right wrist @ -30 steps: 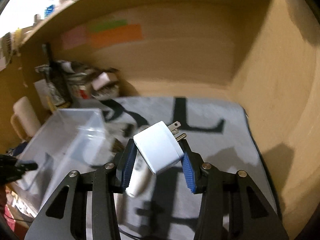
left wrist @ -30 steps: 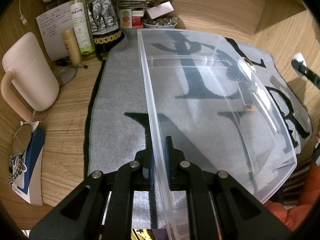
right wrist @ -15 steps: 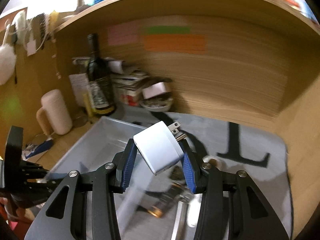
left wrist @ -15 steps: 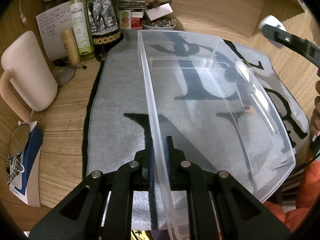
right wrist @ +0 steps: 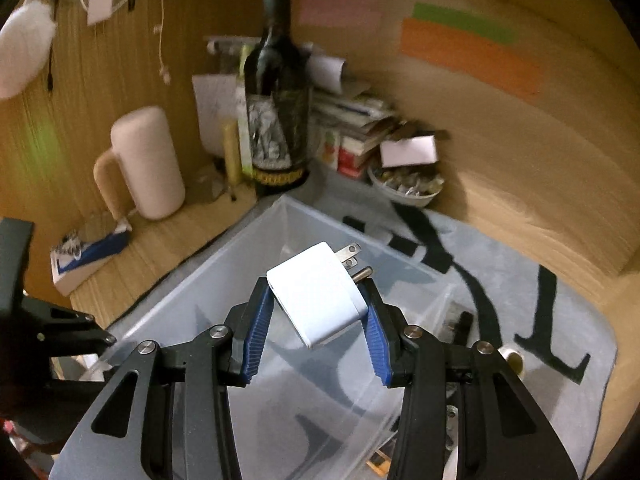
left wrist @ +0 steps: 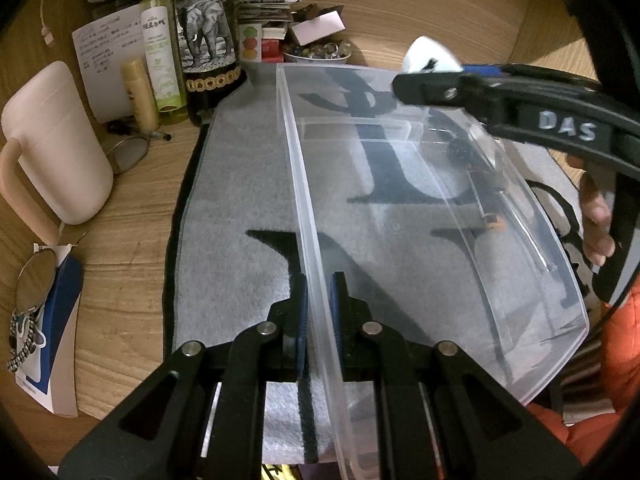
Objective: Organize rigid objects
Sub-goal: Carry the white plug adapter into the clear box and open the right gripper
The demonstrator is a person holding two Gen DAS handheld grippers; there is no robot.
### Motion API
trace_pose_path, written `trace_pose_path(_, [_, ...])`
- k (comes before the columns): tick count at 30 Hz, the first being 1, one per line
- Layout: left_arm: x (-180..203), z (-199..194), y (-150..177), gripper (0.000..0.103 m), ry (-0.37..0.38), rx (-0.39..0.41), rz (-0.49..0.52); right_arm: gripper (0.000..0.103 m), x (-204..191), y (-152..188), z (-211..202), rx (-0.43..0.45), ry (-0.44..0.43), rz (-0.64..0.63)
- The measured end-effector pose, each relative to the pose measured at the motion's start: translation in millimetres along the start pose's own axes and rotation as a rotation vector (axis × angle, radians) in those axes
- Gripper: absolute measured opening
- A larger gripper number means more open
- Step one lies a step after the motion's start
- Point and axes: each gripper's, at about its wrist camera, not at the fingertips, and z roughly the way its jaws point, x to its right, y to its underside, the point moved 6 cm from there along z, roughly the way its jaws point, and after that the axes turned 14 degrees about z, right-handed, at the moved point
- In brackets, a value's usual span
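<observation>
Right tongs [right wrist: 318, 314] with plug adapter [right wrist: 316, 296] now over clear bin [right wrist: 224, 264].

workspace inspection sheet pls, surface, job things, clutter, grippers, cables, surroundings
surface: wooden desk with a grey mat bearing black letters.
job's things: clear plastic bin on the mat, nothing seen inside it; white plug adapter held above the bin, prongs pointing away; small dark items lie past the bin's far wall.
clutter: elephant-label bottle, green spray bottle, pink jug, bowl of small bits, glasses.
grippers: left gripper shut on the bin's near wall; right gripper shut on the adapter.
cables: nothing seen.
surroundings: wooden back wall with orange note; an orange sleeve at the right edge.
</observation>
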Motion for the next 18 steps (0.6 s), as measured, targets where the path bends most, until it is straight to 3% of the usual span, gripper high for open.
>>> trace_pose_path(7, [-1, 0, 0, 0.011, 0.005, 0.004, -0.006, 0.04, -6, 4, 26, -0.104, 0.009, -0.041])
trace_pose_path(16, [-1, 1, 0, 0.011, 0.003, 0.002, -0.006, 0.04, -14, 6, 40, -0.159, 0.03, -0.068])
trace_pose_path(18, [-1, 1, -1, 0.011, 0.003, 0.001, -0.006, 0.047, -12, 6, 42, -0.162, 0.038, -0.065])
